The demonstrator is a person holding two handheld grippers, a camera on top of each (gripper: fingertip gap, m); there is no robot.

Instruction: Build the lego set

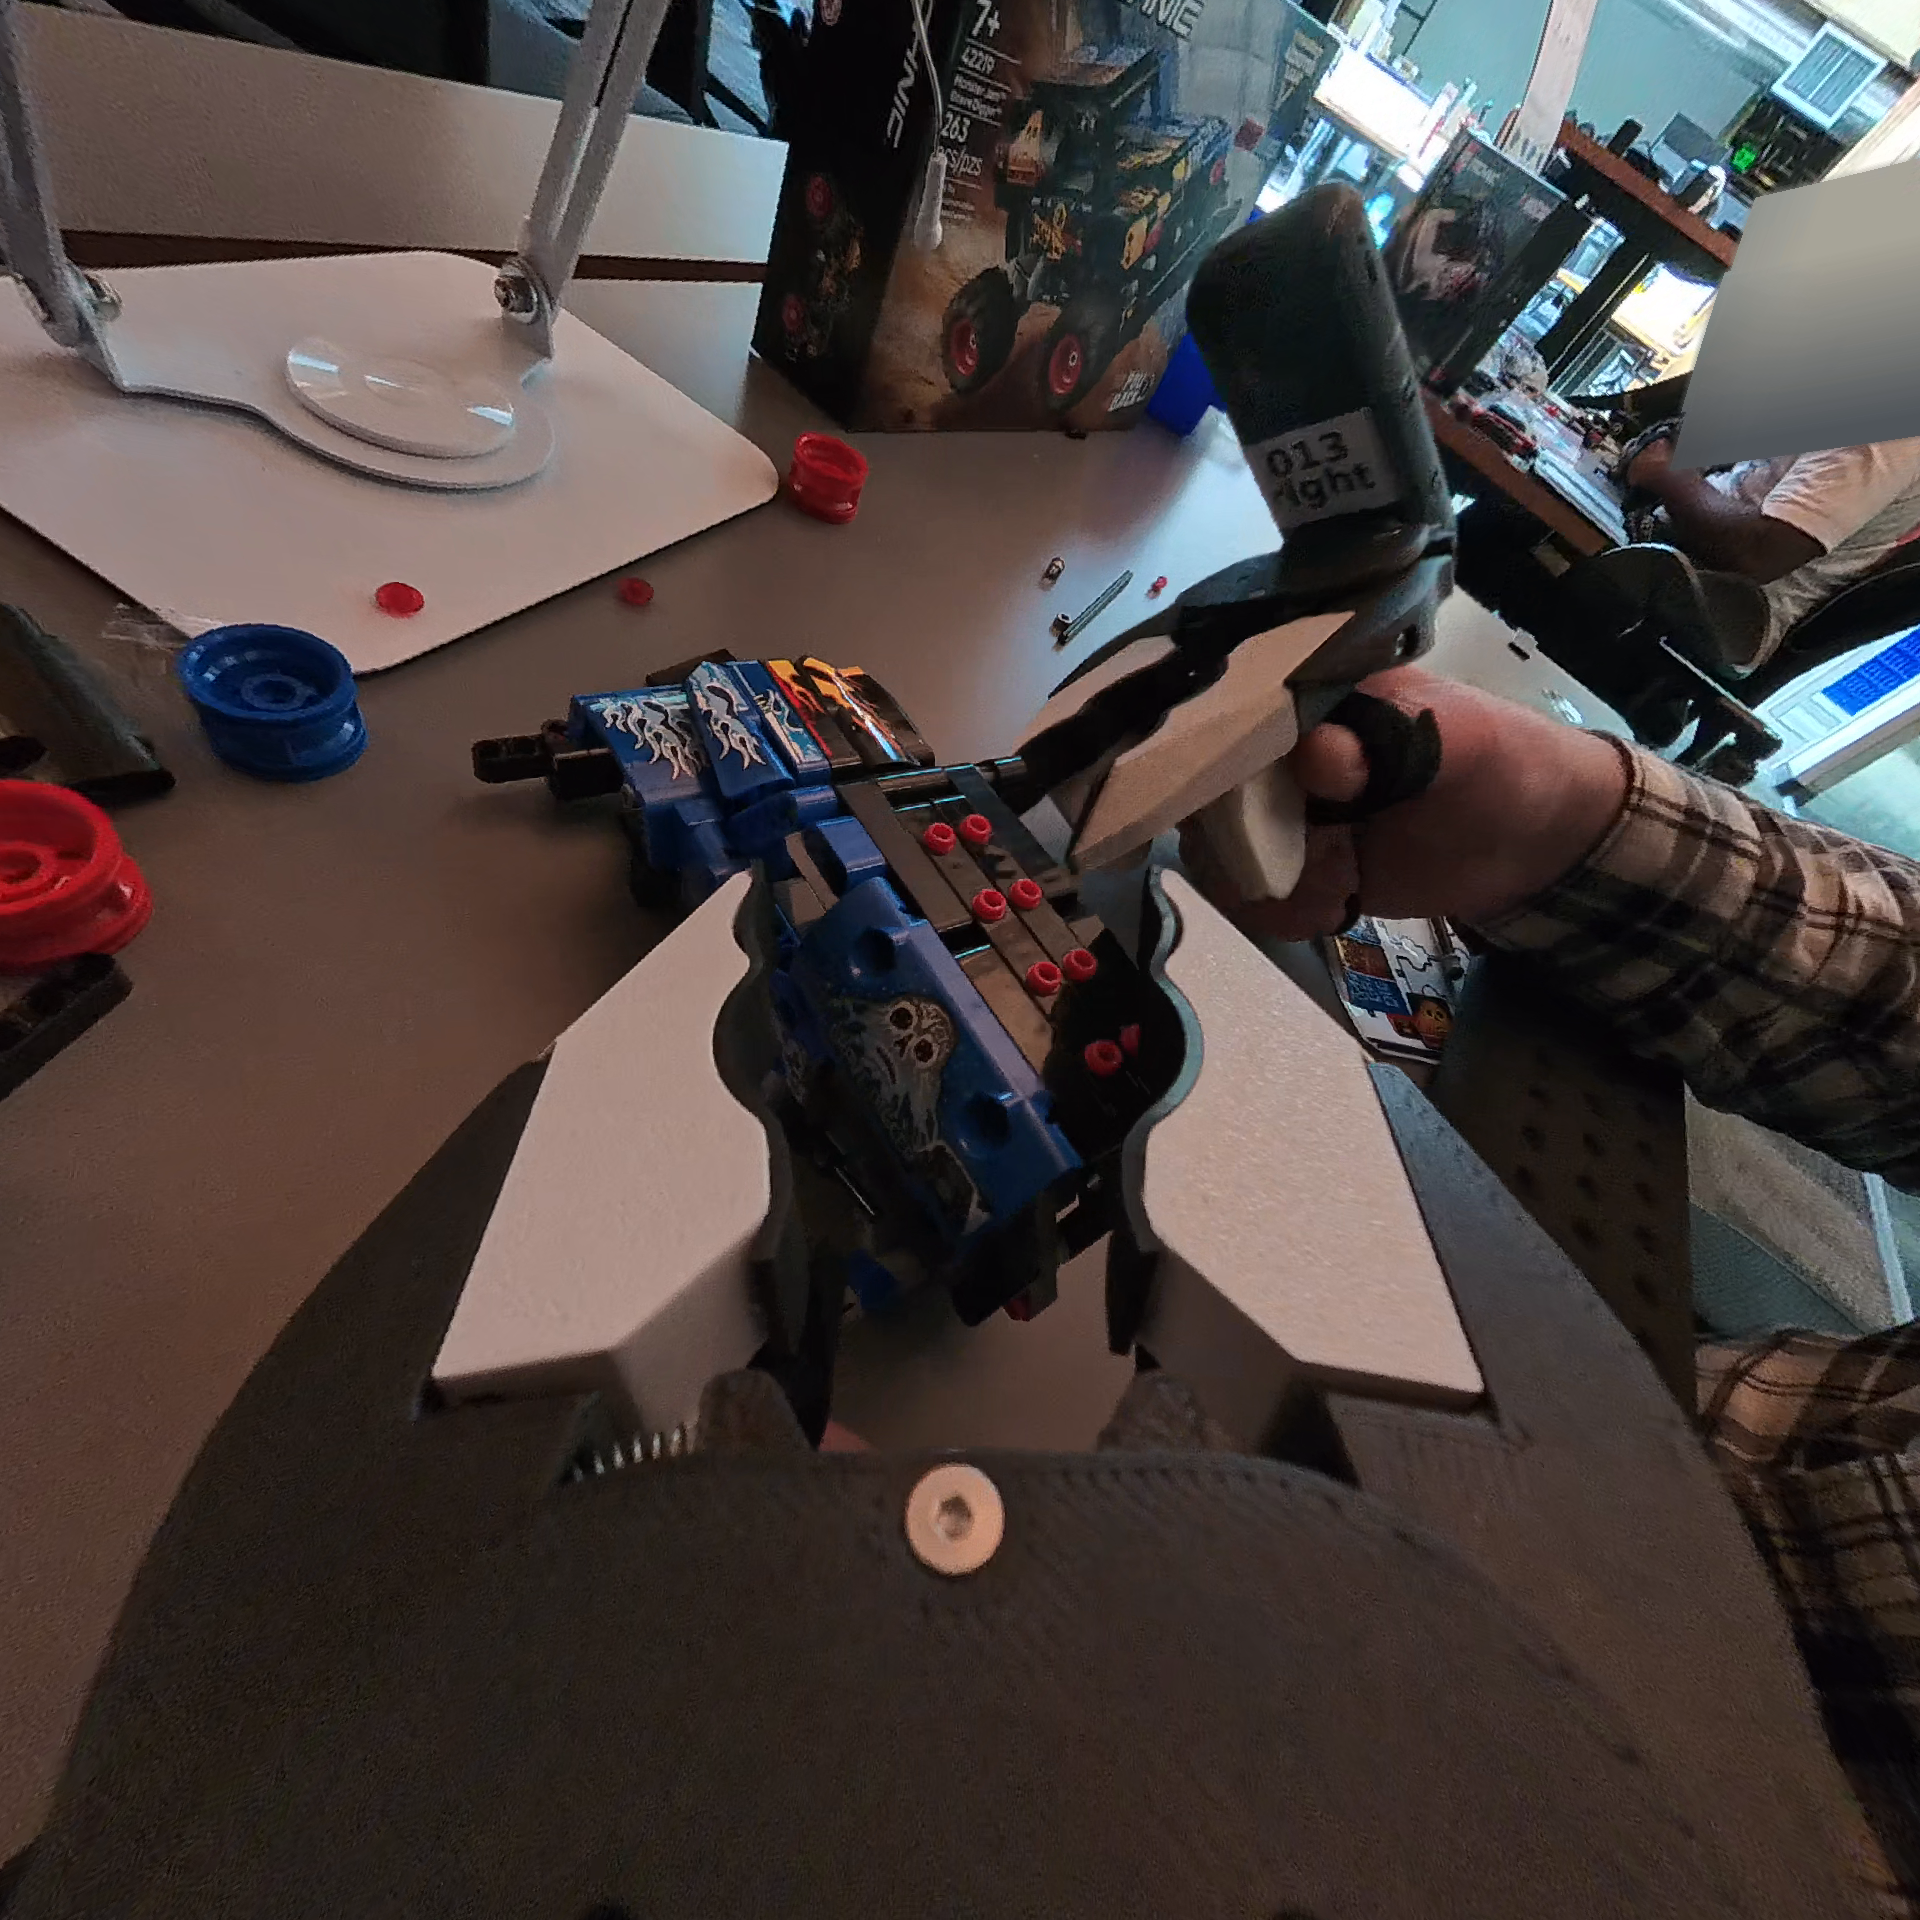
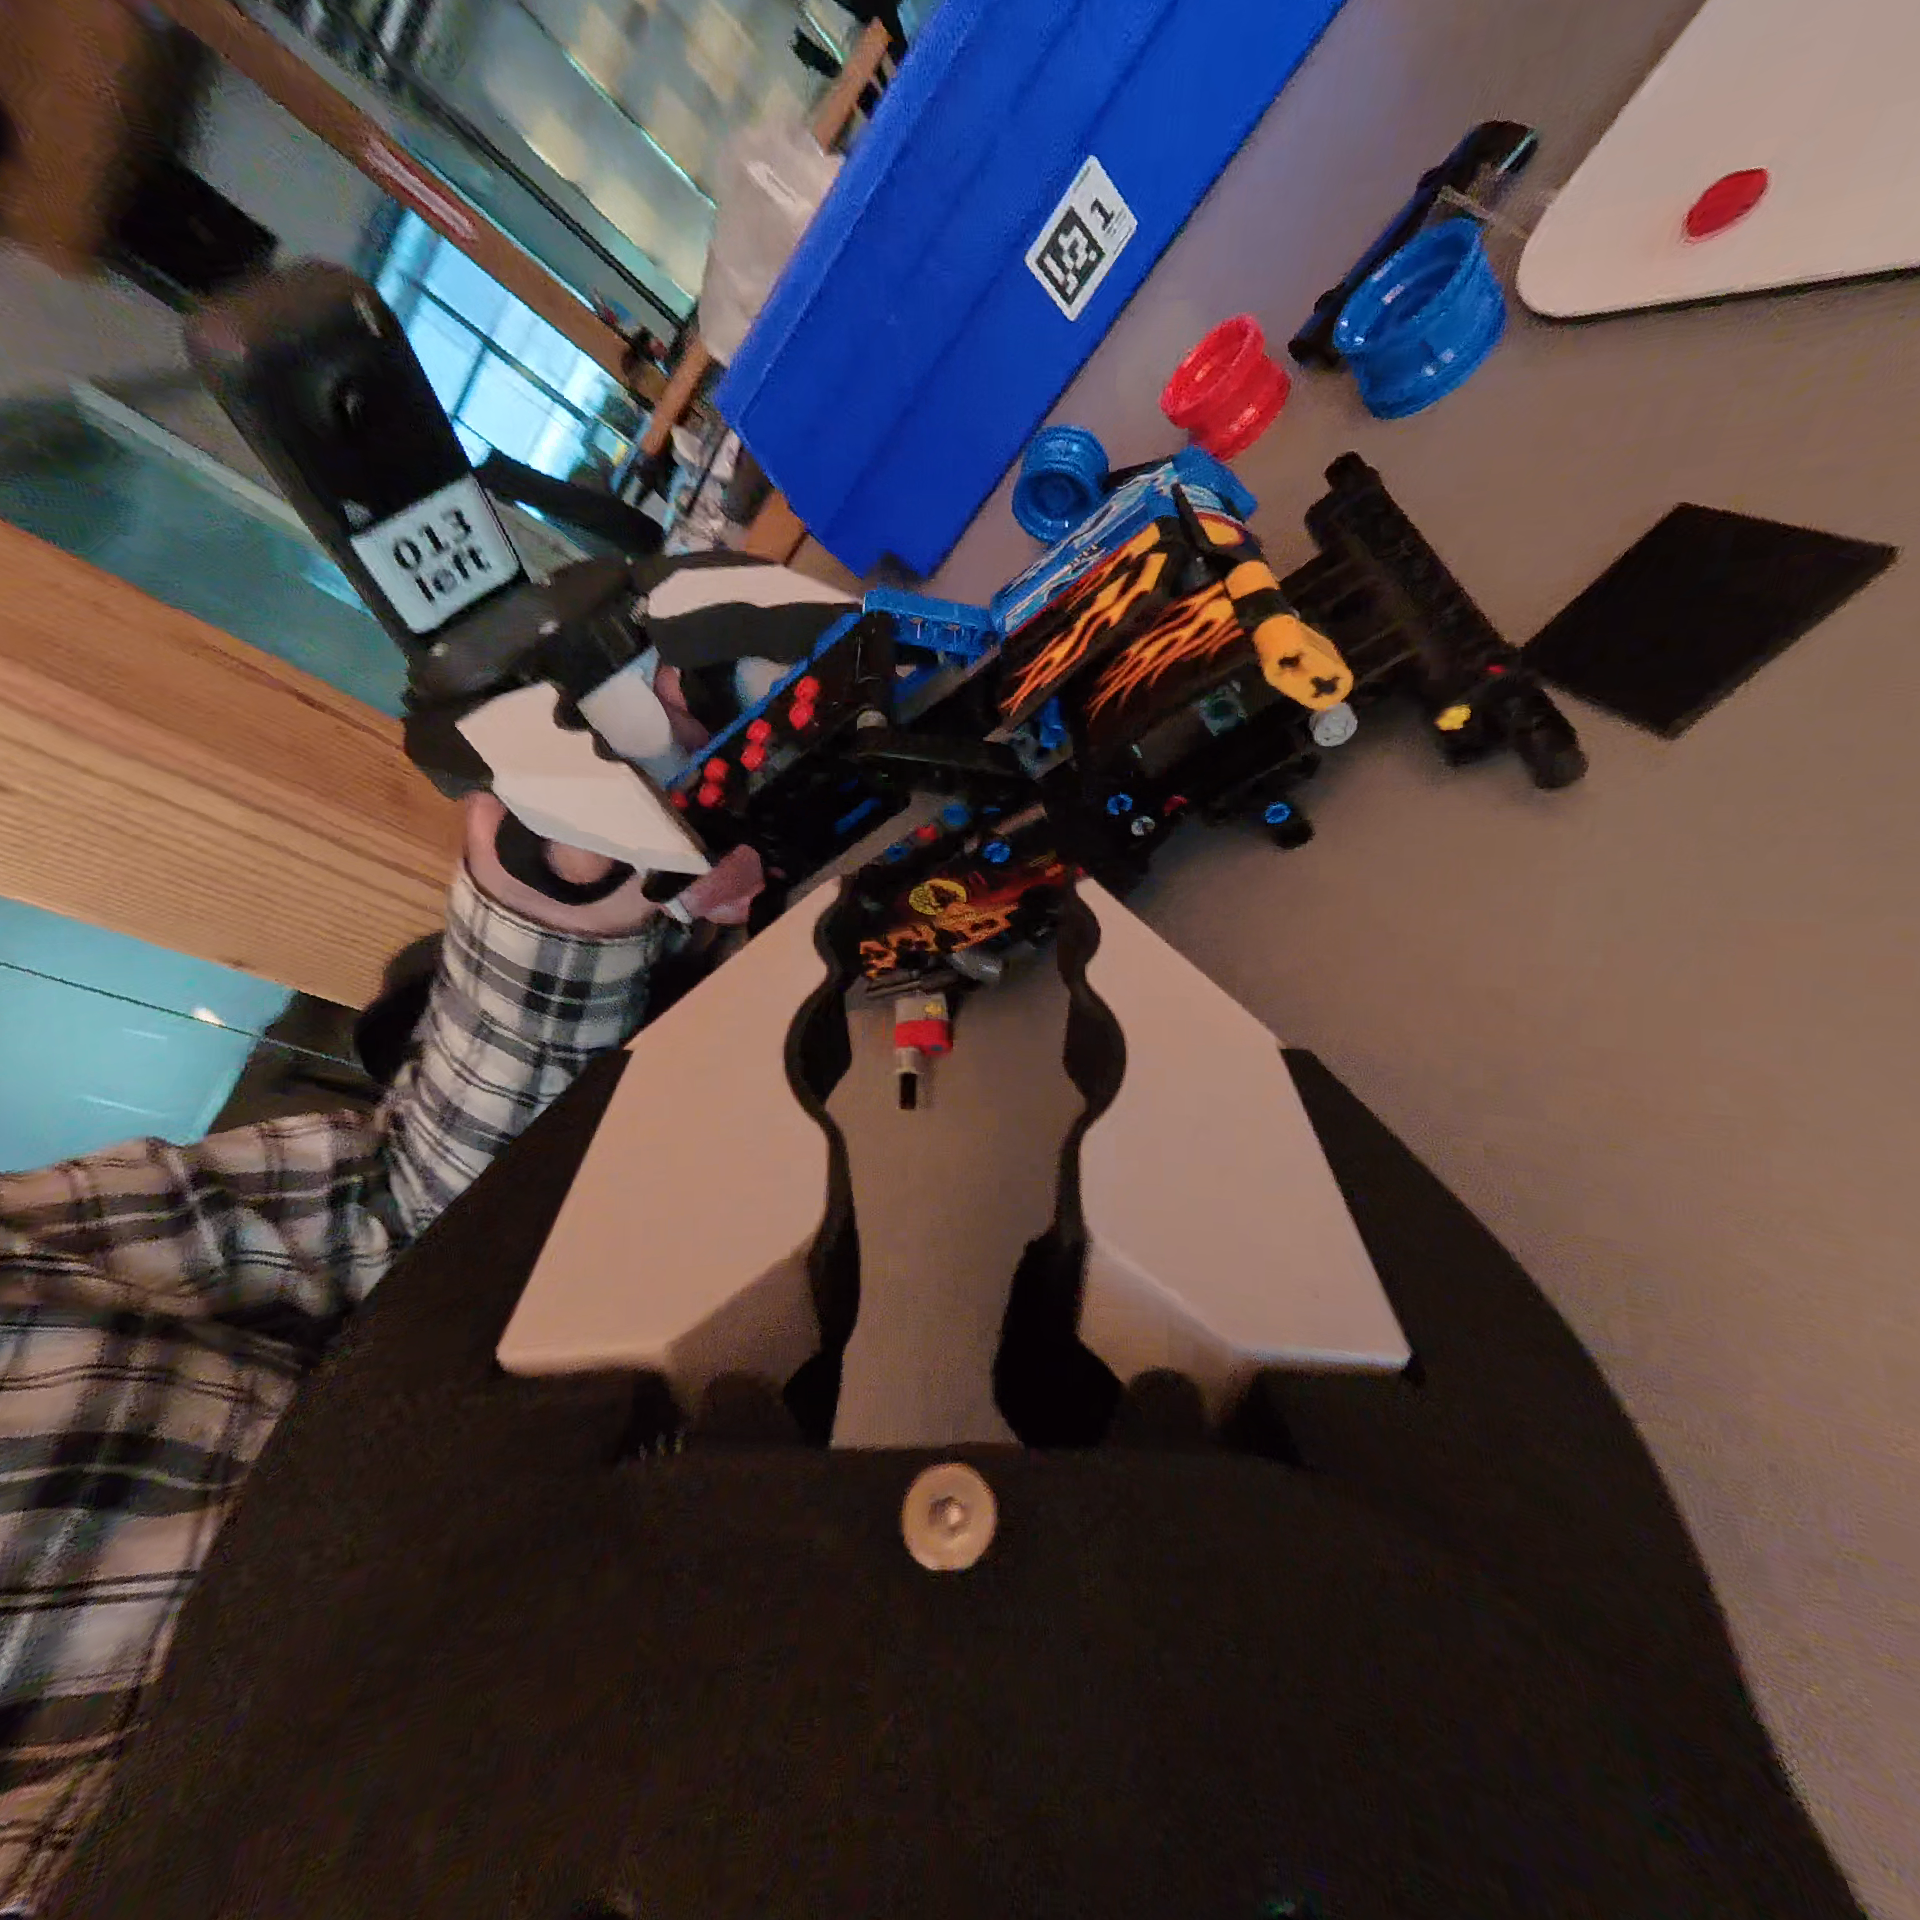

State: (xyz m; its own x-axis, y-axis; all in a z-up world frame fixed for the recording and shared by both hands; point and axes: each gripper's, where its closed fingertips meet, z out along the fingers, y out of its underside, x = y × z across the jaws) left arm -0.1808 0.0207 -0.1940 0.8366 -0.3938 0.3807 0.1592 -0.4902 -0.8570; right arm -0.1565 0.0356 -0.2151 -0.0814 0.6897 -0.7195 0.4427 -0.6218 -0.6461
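the lego truck body [image 1: 914,997] is held above the worktop [image 1: 468,987], clenched at one end by the left claw [image 1: 961,1049] and at its flame-printed side by the right claw [image 2: 951,935]. wheels seem unfitted; a blue rim [image 1: 272,698] must be fetched next.

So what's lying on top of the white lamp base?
On the white lamp base lies one small red round stud, near its front edge. A second red stud lies just off it on the table.
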